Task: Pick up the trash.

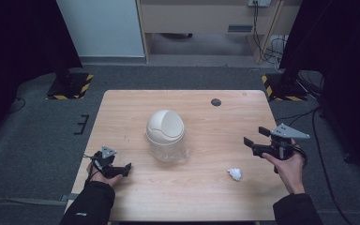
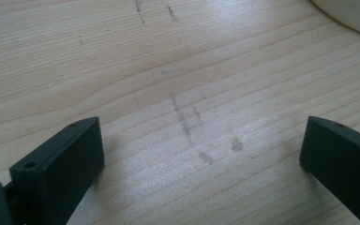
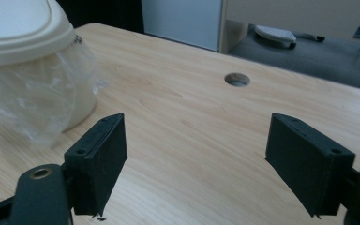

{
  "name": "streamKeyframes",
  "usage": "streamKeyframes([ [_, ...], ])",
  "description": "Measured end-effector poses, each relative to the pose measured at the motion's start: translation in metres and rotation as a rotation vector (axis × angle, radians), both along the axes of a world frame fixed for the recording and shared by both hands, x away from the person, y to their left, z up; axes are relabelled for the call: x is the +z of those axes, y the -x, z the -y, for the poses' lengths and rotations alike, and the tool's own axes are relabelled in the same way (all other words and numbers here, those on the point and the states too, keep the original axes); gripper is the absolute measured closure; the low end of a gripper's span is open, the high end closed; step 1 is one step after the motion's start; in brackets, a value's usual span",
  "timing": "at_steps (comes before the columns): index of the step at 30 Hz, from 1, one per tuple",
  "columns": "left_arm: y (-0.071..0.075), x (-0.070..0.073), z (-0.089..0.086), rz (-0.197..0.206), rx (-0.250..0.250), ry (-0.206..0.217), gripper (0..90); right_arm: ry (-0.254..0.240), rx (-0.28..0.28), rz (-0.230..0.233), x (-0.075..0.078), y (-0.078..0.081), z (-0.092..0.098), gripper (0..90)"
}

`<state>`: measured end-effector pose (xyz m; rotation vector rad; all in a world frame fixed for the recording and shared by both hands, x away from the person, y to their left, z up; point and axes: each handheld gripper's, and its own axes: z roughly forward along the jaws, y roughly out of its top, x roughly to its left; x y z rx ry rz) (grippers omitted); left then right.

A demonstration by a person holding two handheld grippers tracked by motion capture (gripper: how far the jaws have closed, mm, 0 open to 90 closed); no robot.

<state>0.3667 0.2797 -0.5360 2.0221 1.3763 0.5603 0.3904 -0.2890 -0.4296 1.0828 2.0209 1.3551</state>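
A small cream bin [image 1: 165,134] with a domed swing lid and a clear plastic liner stands mid-table; its side and liner fill the upper left of the right gripper view [image 3: 33,89]. A crumpled white paper ball [image 1: 235,174] lies on the wood at the front right. My left gripper [image 1: 122,169] rests low at the table's front left, jaws wide open over bare wood [image 2: 201,154]. My right gripper [image 1: 255,136] is held above the table's right side, pointing toward the bin, jaws wide open and empty [image 3: 197,164].
The wooden table [image 1: 201,197] has a round cable hole [image 1: 216,102] near its far edge, also ahead of the right gripper [image 3: 237,79]. Faint scuff marks [image 2: 187,124] streak the wood under the left gripper. Grey carpet, stand bases and cables surround the table.
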Motion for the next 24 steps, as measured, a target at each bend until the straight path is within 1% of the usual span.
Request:
streamKeyframes([
  [2,0.0,0.0,0.0,-0.001,-0.001,0.001,0.0,-0.009,0.019,0.019,0.006,-0.003,-0.009,20.9],
  [5,0.0,0.0,0.0,-0.001,-0.001,0.001,0.0,0.001,0.048,0.039,0.018,-0.008,-0.022,20.8],
  [6,0.0,0.0,0.0,-0.001,-0.001,0.001,0.0,0.001,0.048,0.039,0.018,-0.008,-0.022,20.8],
  [7,0.0,0.0,0.001,0.0,-0.001,0.001,0.0,-0.009,0.061,0.054,0.026,-0.011,-0.028,20.7],
  [9,0.0,0.0,0.001,-0.001,-0.002,0.001,0.0,-0.011,0.063,0.061,0.029,-0.012,-0.03,20.7],
  [13,0.0,0.0,0.001,-0.001,-0.002,0.001,0.0,-0.003,0.078,0.087,0.045,-0.019,-0.041,20.6],
  [14,0.0,0.0,0.001,-0.001,-0.002,0.0,0.0,-0.006,0.083,0.096,0.051,-0.021,-0.044,20.5],
  [19,0.0,0.0,0.001,0.0,0.0,0.001,0.0,-0.014,0.1,0.12,0.068,-0.025,-0.053,20.5],
  [24,0.0,0.0,0.001,0.0,0.001,0.001,0.0,-0.012,0.125,0.129,0.079,-0.029,-0.064,20.5],
])
